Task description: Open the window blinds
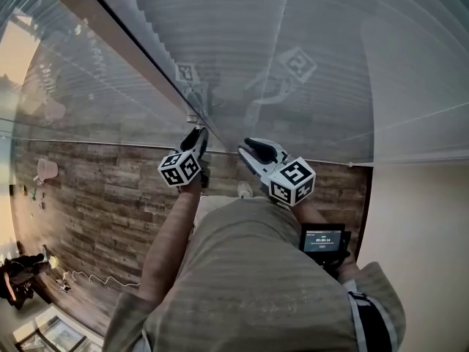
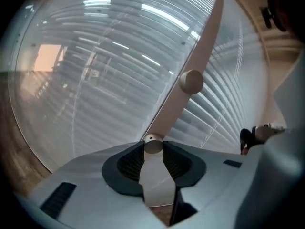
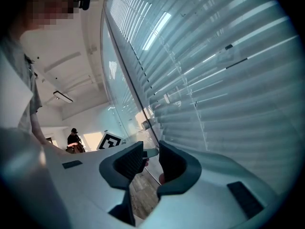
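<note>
The left hand-held gripper [image 2: 153,149] clamps the control knob [image 2: 152,140] at the window frame [image 2: 200,56]; the right hand-held gripper [image 3: 150,149] stands narrowly open and empty beside it. Beyond, the blinds [image 1: 293,50] hang closed; weak pad pressure may let the knob slip when turned
</note>
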Demonstrator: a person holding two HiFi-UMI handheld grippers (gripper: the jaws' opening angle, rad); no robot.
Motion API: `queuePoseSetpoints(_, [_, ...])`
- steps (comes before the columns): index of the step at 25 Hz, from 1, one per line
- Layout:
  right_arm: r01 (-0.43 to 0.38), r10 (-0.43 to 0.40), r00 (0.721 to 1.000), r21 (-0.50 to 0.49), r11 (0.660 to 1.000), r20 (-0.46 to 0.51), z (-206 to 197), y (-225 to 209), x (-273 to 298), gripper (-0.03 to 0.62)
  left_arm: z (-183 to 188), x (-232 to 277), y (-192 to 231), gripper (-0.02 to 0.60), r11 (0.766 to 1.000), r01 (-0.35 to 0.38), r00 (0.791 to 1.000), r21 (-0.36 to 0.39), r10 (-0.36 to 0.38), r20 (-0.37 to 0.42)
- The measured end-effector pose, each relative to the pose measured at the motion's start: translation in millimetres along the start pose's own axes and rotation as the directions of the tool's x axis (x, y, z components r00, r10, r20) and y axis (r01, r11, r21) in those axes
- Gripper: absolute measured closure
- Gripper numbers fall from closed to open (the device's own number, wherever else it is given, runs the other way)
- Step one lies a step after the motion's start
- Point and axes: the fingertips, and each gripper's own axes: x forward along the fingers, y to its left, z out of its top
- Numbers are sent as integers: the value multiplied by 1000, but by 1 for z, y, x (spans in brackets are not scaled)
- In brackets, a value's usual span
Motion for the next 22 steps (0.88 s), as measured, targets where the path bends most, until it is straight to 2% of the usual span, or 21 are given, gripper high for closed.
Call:
queuePoseSetpoints(2, [-7,7,1000,2,1000,0,-2,3,0,485,-2,-2,2,446,988,61,998,-141,-58,25])
queuePoseSetpoints(3, [-11,11,1000,3,1000,-1,-3,4,0,485,-2,-2,2,446,967,104,994,-234,-95,49])
queuePoseSetpoints(5, [-17,17,1000,3,1000,-4,-3,4,0,485,-1,0,0,447,890,193,981,-414,-160,113])
queuePoseSetpoints(6, [-21,21,1000,2,1000,-6,-4,5,1,485,-1,1,-1,446,848,229,973,-478,-181,144])
queuePoseSetpoints(7, [-26,26,1000,0,1000,-8,-5,5,1,485,-2,2,-1,446,813,257,966,-522,-196,170])
queuePoseSetpoints(8, [-31,31,999,-3,1000,-9,-5,7,2,485,-2,3,-2,446,789,275,961,-550,-204,187])
queuePoseSetpoints(9, [-36,36,999,-6,999,-10,-6,8,2,485,-3,3,-2,446,778,283,959,-561,-209,194])
queuePoseSetpoints(10, [-40,40,999,-9,999,-11,-7,10,2,485,-4,4,-2,446,783,277,960,-556,-207,187])
queuePoseSetpoints(11, [-43,43,999,-11,999,-10,-7,10,2,485,-6,4,-2,446,811,254,967,-528,-198,162])
queuePoseSetpoints(12, [-44,44,999,-13,999,-10,-9,11,1,485,-9,5,-1,436,858,210,977,-469,-174,120])
queuePoseSetpoints(14, [-43,43,999,-14,999,-10,-14,9,0,485,-16,5,5,395,962,85,996,-261,-80,29])
queuePoseSetpoints(15, [-42,42,999,-14,999,-9,-17,7,0,485,-17,4,8,379,991,23,1000,-132,-24,-3])
queuePoseSetpoints(16, [-41,41,999,-14,999,-9,-20,6,1,485,-17,3,10,374,1000,-25,999,-5,25,-21])
queuePoseSetpoints(17, [-39,39,999,-14,999,-10,-21,4,2,485,-16,2,9,373,992,-58,998,109,61,-27])
queuePoseSetpoints(18, [-36,35,999,-15,999,-11,-22,4,2,485,-14,1,7,374,975,-81,996,205,88,-26])
queuePoseSetpoints(20, [-28,28,1000,-14,1000,-12,-19,3,1,485,-9,0,2,373,932,-123,991,341,136,-14])
queuePoseSetpoints(22, [-21,21,1000,-13,1000,-10,-16,2,0,485,-5,2,-2,385,893,-171,983,417,183,12])
